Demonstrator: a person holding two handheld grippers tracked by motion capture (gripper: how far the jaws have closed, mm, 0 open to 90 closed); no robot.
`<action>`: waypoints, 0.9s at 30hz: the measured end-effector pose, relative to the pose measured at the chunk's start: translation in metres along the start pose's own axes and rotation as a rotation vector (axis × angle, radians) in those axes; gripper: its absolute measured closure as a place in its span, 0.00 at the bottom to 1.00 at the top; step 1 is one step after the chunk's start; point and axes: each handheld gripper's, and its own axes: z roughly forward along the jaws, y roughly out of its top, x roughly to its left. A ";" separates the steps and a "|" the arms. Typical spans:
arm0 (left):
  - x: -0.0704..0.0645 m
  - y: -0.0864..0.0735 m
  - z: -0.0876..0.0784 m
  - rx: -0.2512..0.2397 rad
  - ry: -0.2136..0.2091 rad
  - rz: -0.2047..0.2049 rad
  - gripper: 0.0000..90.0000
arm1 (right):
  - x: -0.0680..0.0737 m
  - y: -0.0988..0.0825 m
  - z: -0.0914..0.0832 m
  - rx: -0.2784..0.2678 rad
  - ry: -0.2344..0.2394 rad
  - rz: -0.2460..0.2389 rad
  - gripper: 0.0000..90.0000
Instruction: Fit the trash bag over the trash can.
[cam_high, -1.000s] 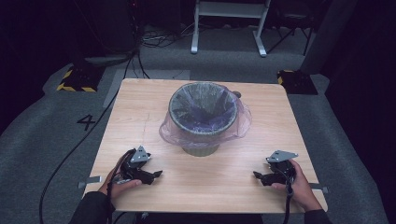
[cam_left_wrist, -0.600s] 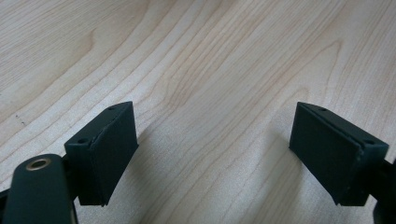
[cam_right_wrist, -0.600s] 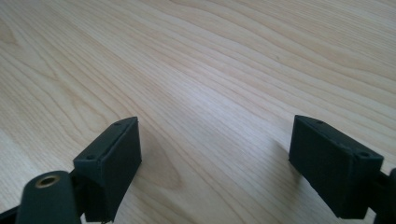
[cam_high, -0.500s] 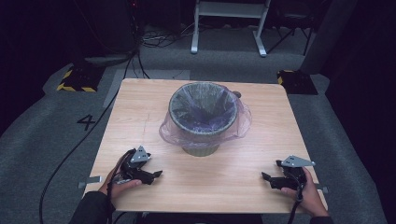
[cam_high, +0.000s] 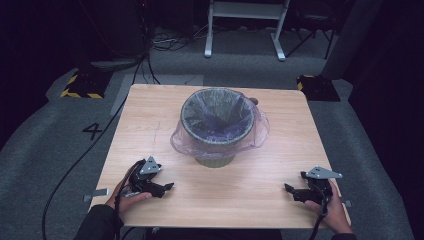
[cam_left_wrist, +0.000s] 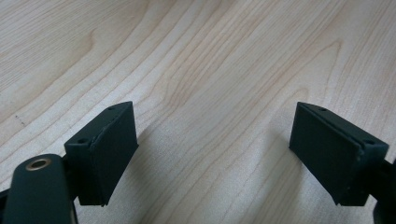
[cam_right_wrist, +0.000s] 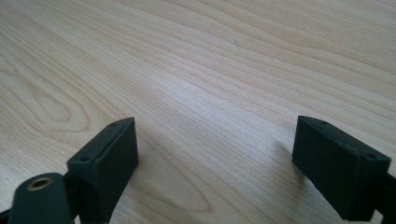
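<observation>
The bin (cam_high: 216, 125), lined with a purple bag (cam_high: 256, 134), is seen at frame centre. The left gripper (cam_high: 167, 187) and right gripper (cam_high: 289, 190), bottom corners, are spread wide with nothing between. The right jaws have just been opening. The bag's rim should be approached low, evenly from both sides.

Left tool (cam_high: 167, 187): black body, grey three-cornered plate on top, black cable trailing from it. Right tool (cam_high: 288, 189): same build, grey plate, black cable. In the gripper views, each jaw ends in a black rectangular block with small screw holes; a brass-ringed hole sits lower left. Left forearm wears a dark sleeve (cam_high: 97, 225).
</observation>
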 end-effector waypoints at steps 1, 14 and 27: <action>0.000 0.000 0.000 0.000 0.000 0.001 0.16 | 0.000 0.000 0.000 0.000 -0.002 0.001 0.16; 0.001 0.000 0.000 0.001 -0.007 0.009 0.16 | 0.000 0.000 0.000 0.000 -0.002 0.002 0.16; 0.001 0.000 0.000 0.001 -0.008 0.010 0.16 | 0.000 0.000 0.000 0.000 -0.002 0.001 0.16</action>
